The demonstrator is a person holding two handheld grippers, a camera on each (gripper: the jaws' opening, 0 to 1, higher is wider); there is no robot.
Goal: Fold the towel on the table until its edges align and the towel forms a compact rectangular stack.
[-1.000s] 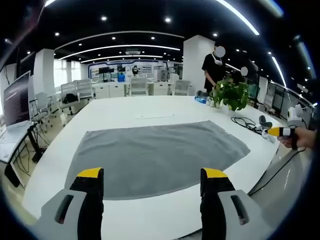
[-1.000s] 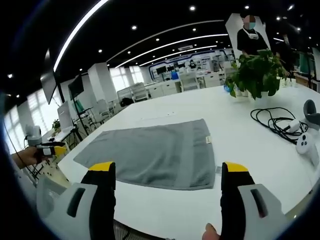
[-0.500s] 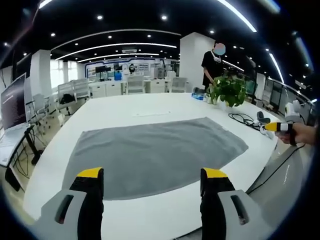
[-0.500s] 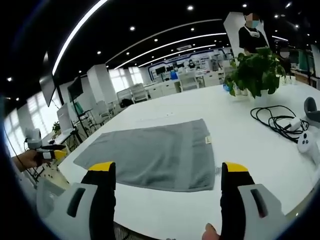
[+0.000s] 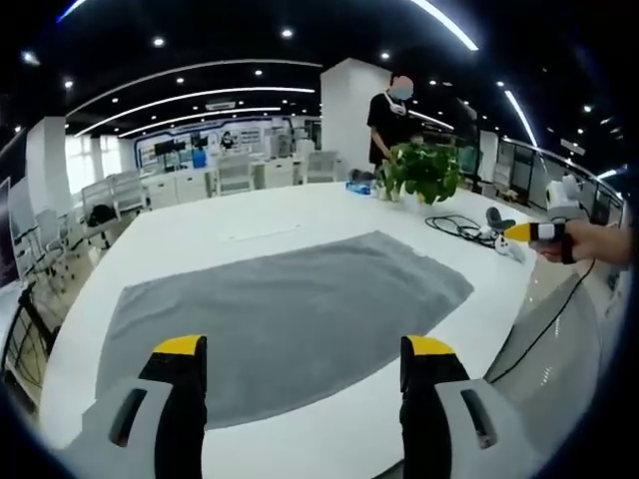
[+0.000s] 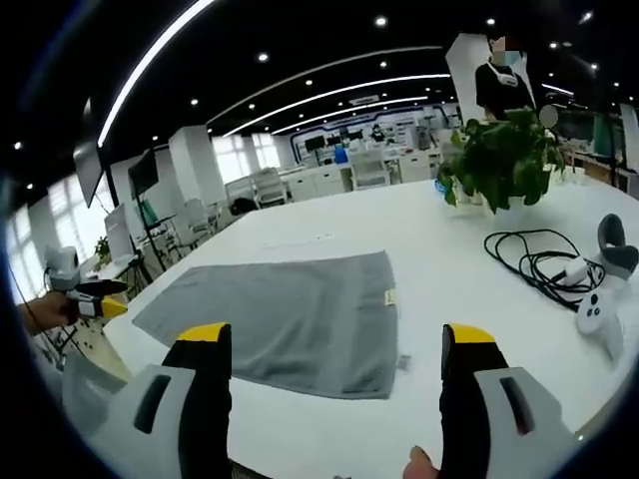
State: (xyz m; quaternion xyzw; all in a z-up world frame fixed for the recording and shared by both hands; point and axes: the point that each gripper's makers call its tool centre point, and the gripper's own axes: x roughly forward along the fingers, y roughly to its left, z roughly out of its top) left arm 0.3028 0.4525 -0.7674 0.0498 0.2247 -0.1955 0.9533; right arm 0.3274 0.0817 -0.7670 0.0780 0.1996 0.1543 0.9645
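Observation:
A grey towel [image 5: 280,314] lies flat and spread out on the white table [image 5: 200,235]; in the right gripper view the same towel [image 6: 290,314] has a small tag on its right edge. My left gripper [image 5: 300,349] is open, held above the table's near edge in front of the towel, nothing between its jaws. Over the near edge on the towel's right side, my right gripper [image 6: 334,339] is also open and empty. The right gripper [image 5: 529,233] shows at the right of the left gripper view, and the left gripper [image 6: 95,304] at the left of the right gripper view.
A potted plant [image 6: 499,160] stands at the table's far right, with a black cable [image 6: 539,264] and white controllers [image 6: 594,309] nearby. A person [image 5: 391,115] stands behind the plant. Office chairs and desks fill the background.
Both views have shifted: the left gripper view has swung left, the right gripper view slightly right. The towel lies unchanged and both grippers stay open.

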